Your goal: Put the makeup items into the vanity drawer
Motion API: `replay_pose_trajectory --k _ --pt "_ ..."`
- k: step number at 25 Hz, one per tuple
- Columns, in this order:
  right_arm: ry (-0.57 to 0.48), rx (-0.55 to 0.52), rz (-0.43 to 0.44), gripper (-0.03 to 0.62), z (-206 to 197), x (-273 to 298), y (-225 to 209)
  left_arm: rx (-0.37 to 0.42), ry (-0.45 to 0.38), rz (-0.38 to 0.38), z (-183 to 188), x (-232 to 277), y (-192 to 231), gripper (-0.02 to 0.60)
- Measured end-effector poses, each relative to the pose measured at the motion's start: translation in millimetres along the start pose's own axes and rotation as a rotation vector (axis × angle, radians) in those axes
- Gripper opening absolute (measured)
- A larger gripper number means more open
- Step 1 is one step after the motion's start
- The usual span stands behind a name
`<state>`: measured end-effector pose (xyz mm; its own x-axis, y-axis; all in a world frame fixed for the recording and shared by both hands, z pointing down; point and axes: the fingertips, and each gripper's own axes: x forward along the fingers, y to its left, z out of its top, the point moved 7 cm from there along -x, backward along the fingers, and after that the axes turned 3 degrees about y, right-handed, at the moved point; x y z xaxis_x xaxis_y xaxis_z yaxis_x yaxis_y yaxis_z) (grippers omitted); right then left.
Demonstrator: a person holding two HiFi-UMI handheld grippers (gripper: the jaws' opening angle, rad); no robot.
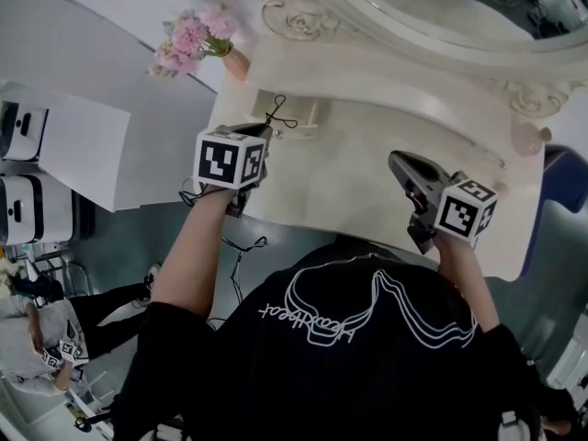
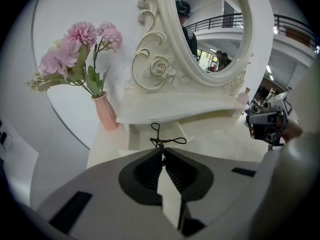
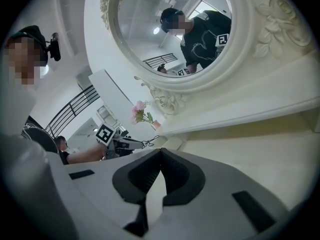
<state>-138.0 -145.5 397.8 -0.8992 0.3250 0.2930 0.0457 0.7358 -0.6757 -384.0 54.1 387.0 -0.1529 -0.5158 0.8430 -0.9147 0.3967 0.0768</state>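
Observation:
My left gripper (image 1: 265, 132) (image 2: 163, 151) is shut on a thin black eyelash curler (image 1: 279, 116) (image 2: 161, 138). The curler's wire loops stick out past the tips, just above the cream vanity top (image 1: 349, 186). It hangs in front of a small cream drawer box (image 1: 308, 118) (image 2: 137, 134) under the vanity's shelf. Whether that drawer stands open is unclear. My right gripper (image 1: 395, 160) (image 3: 160, 151) is shut with nothing between its jaws, over the right part of the tabletop. In the right gripper view the left gripper and the curler (image 3: 145, 144) show far off.
Pink flowers in a pink vase (image 1: 195, 39) (image 2: 105, 111) stand at the vanity's left end. An ornate oval mirror (image 1: 441, 7) (image 2: 210, 29) and its shelf (image 1: 395, 81) rise behind. A small pink item (image 1: 531, 139) sits at the shelf's right end.

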Motion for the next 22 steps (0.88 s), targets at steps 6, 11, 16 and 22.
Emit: replay_pose_trajectory --k 6,11,16,22 --pt "0.002 0.011 -0.005 0.005 -2 -2 -5 0.062 0.073 -0.02 8 9 9 0.021" --pt "0.009 0.021 -0.01 0.005 -4 -4 -8 0.133 0.096 0.007 19 16 15 0.021" --pt "0.006 0.033 -0.02 0.005 -5 -7 -14 0.153 0.134 -0.012 27 30 19 0.022" --pt "0.001 0.044 -0.031 0.005 -7 -11 -20 0.253 0.176 -0.008 27 49 16 0.023"
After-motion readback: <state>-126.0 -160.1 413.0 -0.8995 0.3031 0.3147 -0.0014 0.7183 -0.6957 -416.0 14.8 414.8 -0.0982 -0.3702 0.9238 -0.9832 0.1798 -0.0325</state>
